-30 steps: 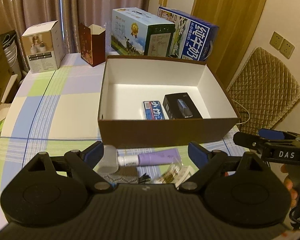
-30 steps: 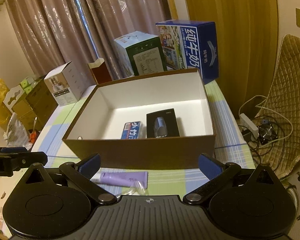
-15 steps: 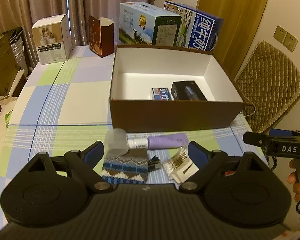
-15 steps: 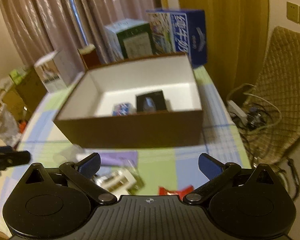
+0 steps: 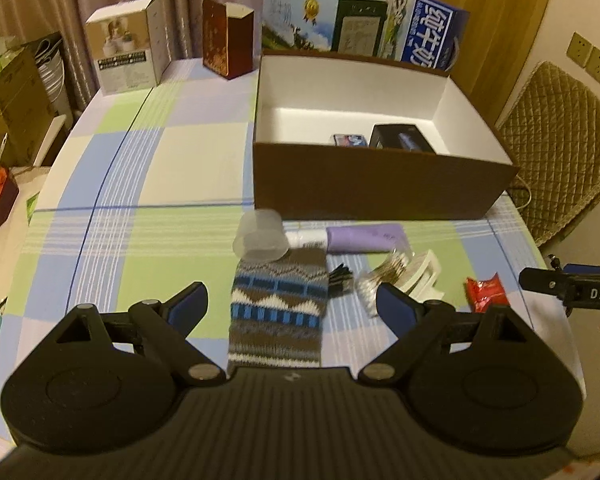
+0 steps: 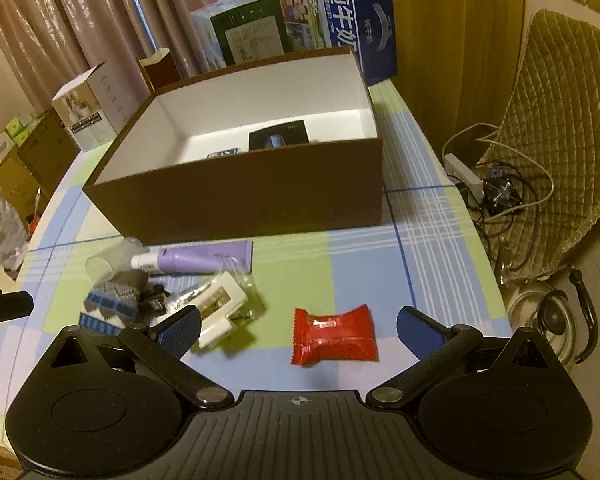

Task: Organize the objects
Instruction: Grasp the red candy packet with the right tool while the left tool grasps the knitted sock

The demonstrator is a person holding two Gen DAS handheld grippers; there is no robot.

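Note:
A brown open box (image 5: pixel 376 184) (image 6: pixel 236 200) holds a black item (image 5: pixel 402 141) and a small blue pack (image 5: pixel 350 140). In front of it lie a clear cup (image 5: pixel 260 236), a purple tube (image 5: pixel 364 238) (image 6: pixel 196 258), a patterned knit sock (image 5: pixel 278 308) (image 6: pixel 112 298), a bag of cotton swabs (image 5: pixel 396 276) (image 6: pixel 216 304) and a red candy packet (image 6: pixel 334 336) (image 5: pixel 486 292). My left gripper (image 5: pixel 292 310) is open over the sock. My right gripper (image 6: pixel 298 326) is open around the red packet, just above it.
Cartons stand behind the brown box: a blue milk carton (image 6: pixel 340 12), a green-white carton (image 5: pixel 320 20), a dark red open box (image 5: pixel 228 40) and a white box (image 5: pixel 126 52). A quilted chair (image 6: pixel 560 120) and cables are off the table's right edge.
Both grippers have pulled back and tilted down from the box toward the near table. The sock, swabs and red packet have come into view between the open fingers.

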